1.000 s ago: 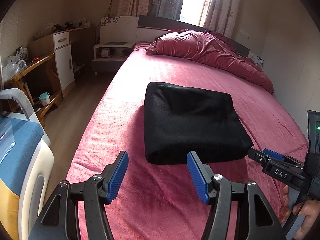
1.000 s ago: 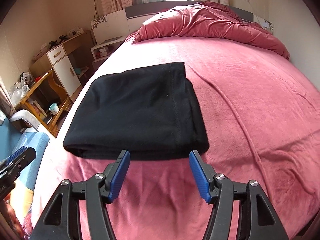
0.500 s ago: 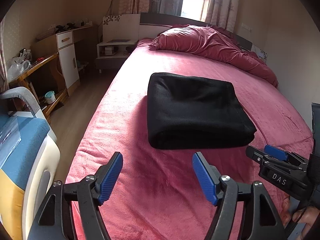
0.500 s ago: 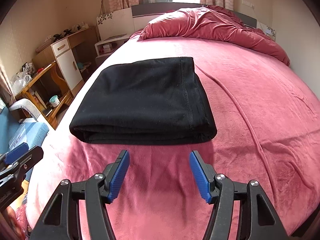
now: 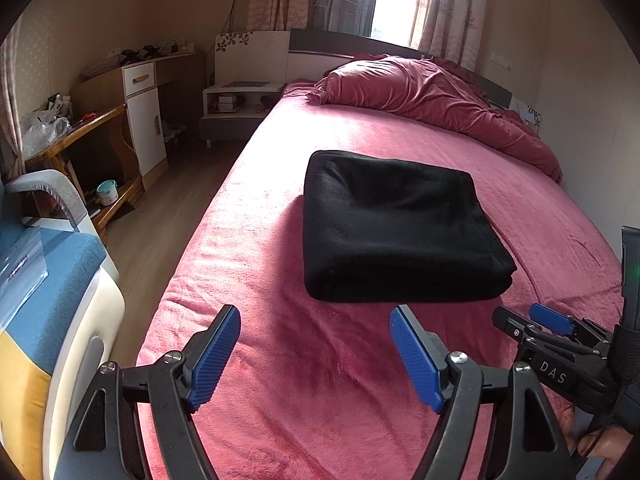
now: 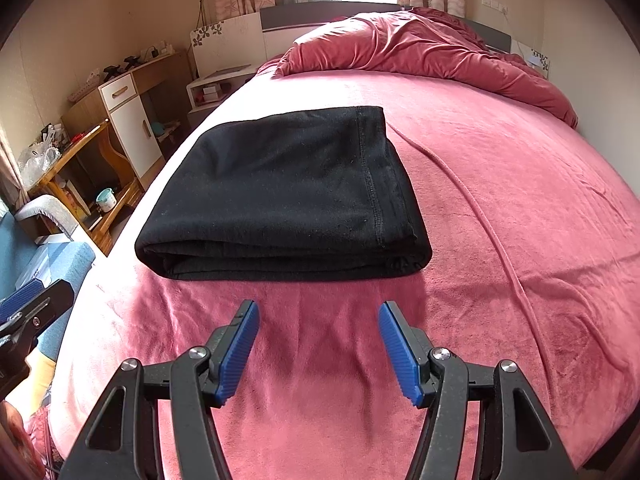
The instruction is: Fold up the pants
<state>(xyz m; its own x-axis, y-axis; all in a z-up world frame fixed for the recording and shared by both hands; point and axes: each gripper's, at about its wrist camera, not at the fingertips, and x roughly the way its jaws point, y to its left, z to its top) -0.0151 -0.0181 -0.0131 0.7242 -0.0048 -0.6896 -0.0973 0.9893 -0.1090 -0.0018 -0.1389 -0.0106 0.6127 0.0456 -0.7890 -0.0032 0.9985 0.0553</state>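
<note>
Two released claws, left claw [image 5: 316,350] and right claw [image 6: 319,344], short of folded pants' [image 6: 280,196] near edge

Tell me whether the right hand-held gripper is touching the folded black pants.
Apart. In the right wrist view, the right hand-held gripper is open, and a strip of bare pink bedspread separates its blue fingertips from the near edge of the folded black pants.
</note>
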